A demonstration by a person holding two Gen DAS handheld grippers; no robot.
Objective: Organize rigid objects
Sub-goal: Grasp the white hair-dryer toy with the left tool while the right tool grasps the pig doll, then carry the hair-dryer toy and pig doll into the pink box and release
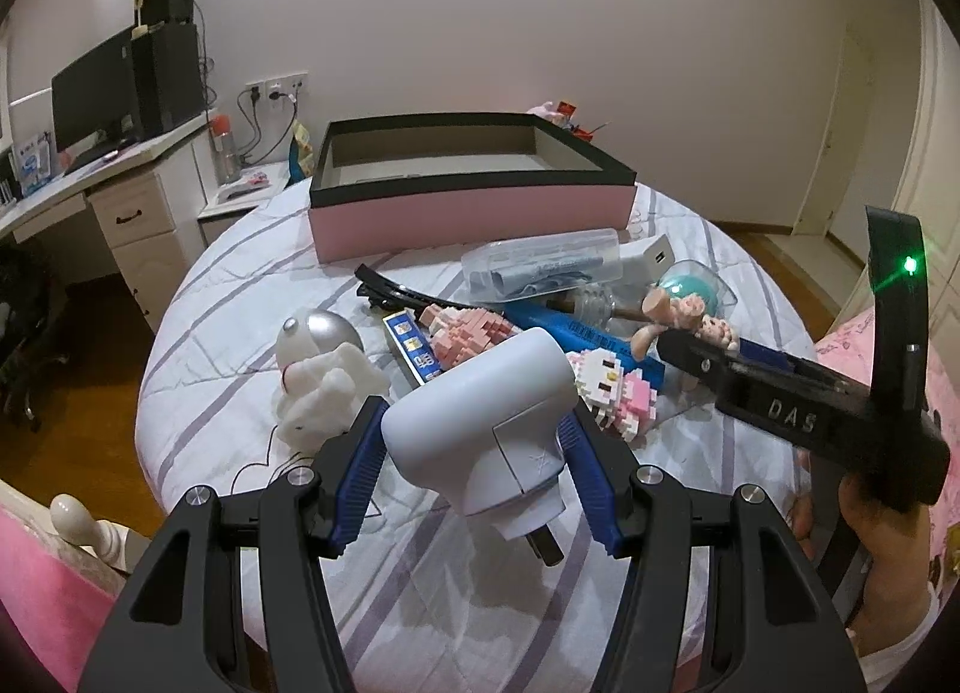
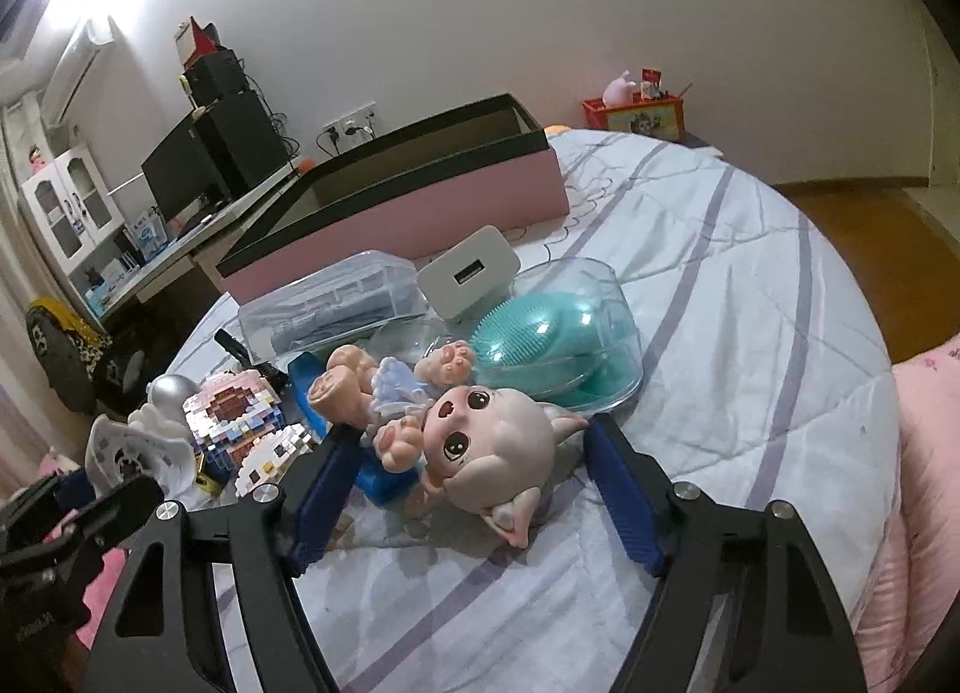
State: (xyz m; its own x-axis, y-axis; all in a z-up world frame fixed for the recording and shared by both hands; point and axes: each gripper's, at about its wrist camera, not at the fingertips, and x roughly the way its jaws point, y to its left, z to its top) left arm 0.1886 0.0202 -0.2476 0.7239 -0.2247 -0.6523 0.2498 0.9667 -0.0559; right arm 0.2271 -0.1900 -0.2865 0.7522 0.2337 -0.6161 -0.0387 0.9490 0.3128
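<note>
Left wrist view is showing the left gripper [image 1: 474, 447] half open and clamping a white plug adapter [image 1: 480, 423] between its blue pads, above the striped bedspread [image 1: 198, 345]. Right wrist view is showing the right gripper [image 2: 474, 489] standing wide around a cat-eared doll [image 2: 480, 447] lying on the bedspread, pads apparently not pressing it. Farther off, the pink-sided box [image 1: 474, 177] is sitting open, with a desk [image 1: 108, 165] beyond.
</note>
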